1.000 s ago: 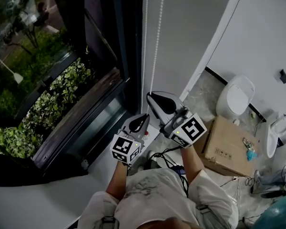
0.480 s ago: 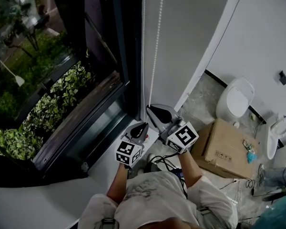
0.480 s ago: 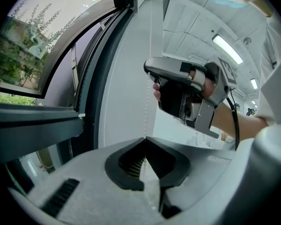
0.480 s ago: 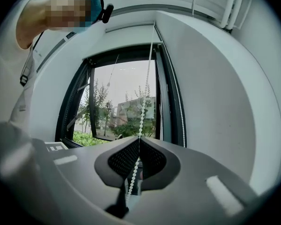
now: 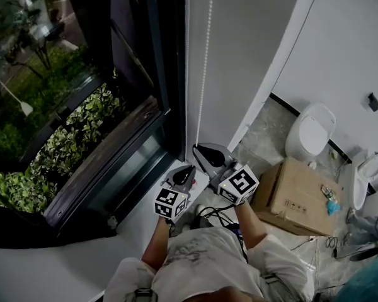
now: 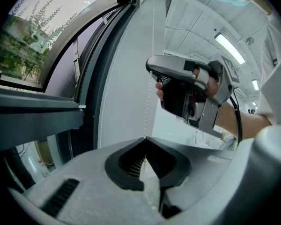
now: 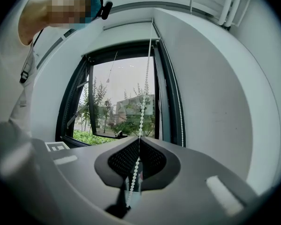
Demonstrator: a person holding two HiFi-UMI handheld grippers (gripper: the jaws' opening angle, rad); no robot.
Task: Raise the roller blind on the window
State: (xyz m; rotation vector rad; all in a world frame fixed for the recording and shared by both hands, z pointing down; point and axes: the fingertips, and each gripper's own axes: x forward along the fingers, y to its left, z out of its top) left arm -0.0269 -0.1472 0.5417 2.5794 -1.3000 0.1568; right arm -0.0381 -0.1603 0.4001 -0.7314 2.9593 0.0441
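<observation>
Two strands of white bead chain (image 5: 205, 74) hang down the white wall beside the dark window frame (image 5: 154, 55). My right gripper (image 5: 196, 146) is shut on one strand; in the right gripper view the chain (image 7: 143, 111) runs up from between the closed pads, and a second strand (image 7: 178, 102) hangs by the frame. Just below and to the left, my left gripper (image 5: 190, 167) has its jaws together on the chain (image 6: 153, 32), under the right gripper (image 6: 150, 68). I cannot make out the blind's fabric.
A white sill (image 5: 138, 228) lies under the window, with green plants (image 5: 69, 143) outside. On the floor at right are a cardboard box (image 5: 296, 194), a white toilet (image 5: 312, 128), another white fixture (image 5: 365, 172) and black cables (image 5: 217, 214).
Both grippers have moved down together along the bead chain, towards the sill, keeping their grip.
</observation>
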